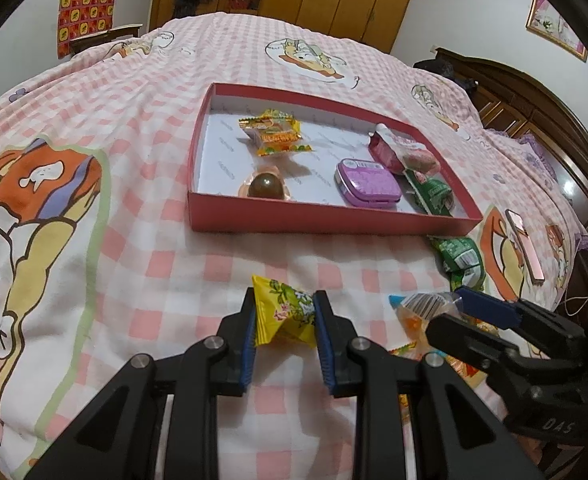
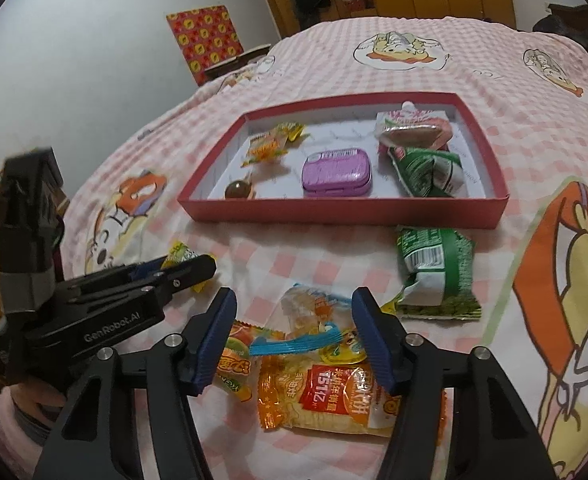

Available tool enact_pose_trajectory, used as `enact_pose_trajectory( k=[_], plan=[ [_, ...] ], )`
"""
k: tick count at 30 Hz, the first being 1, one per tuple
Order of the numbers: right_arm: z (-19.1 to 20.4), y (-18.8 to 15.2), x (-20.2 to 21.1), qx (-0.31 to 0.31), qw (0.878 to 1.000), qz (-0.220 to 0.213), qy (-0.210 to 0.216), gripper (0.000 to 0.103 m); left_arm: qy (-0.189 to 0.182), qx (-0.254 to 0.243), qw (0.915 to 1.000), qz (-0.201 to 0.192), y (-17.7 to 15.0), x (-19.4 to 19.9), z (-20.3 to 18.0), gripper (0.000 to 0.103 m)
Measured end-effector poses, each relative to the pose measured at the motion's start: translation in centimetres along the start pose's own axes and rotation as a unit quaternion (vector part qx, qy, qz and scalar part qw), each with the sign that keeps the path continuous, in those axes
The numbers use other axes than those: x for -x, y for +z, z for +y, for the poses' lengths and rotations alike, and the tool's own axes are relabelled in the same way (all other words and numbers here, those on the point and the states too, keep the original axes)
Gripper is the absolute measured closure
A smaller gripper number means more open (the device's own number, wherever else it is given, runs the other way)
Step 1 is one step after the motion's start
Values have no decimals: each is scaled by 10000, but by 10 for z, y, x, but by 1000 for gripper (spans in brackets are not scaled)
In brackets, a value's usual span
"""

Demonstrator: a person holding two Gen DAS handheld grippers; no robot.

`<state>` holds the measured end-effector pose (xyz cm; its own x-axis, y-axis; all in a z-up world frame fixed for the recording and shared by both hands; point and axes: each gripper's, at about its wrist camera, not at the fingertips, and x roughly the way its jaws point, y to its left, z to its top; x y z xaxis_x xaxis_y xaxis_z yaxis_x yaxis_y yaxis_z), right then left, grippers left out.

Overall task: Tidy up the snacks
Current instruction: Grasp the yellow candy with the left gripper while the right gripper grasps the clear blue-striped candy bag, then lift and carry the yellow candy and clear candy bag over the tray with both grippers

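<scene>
My left gripper (image 1: pixel 285 300) is shut on a yellow snack packet (image 1: pixel 284 312), held just above the checked bedspread in front of the red box (image 1: pixel 334 224). The right wrist view shows that gripper (image 2: pixel 192 268) at the left with the yellow packet (image 2: pixel 181 251) poking out. My right gripper (image 2: pixel 294 300) stands open over a pile of snacks. A clear packet with a blue edge (image 2: pixel 310 320) lies between its fingers, and the pads do not visibly press on it. The red box (image 2: pixel 334 210) holds a purple tin (image 2: pixel 336 172), a chocolate ball (image 2: pixel 238 190), an orange candy packet (image 2: pixel 268 146), and pink and green packets.
A green packet (image 2: pixel 434 272) lies on the bed just outside the box's near right corner. An orange snack pack (image 2: pixel 334 396) and small candies sit under my right gripper. A pink phone (image 1: pixel 524 244) lies at the right. Wooden wardrobes stand behind the bed.
</scene>
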<state>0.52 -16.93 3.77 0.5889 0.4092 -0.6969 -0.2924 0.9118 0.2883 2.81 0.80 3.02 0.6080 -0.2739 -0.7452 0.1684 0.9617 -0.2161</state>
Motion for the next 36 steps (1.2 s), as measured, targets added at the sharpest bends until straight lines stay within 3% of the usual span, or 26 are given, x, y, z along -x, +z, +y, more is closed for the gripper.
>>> enact_pose_trajectory(
  k=[9, 17, 36],
  plan=[
    [-4, -4, -14, -19, 9997, 131, -193, 44, -3, 32, 10000, 58, -2, -5, 2, 76],
    [-8, -8, -21, -91, 9996, 185, -216, 61, -7, 31, 10000, 55, -2, -5, 2, 76],
    [-5, -9, -15, -71, 9999, 45, -61, 66, -72, 54, 9999, -64, 3, 6, -1, 76]
  ],
)
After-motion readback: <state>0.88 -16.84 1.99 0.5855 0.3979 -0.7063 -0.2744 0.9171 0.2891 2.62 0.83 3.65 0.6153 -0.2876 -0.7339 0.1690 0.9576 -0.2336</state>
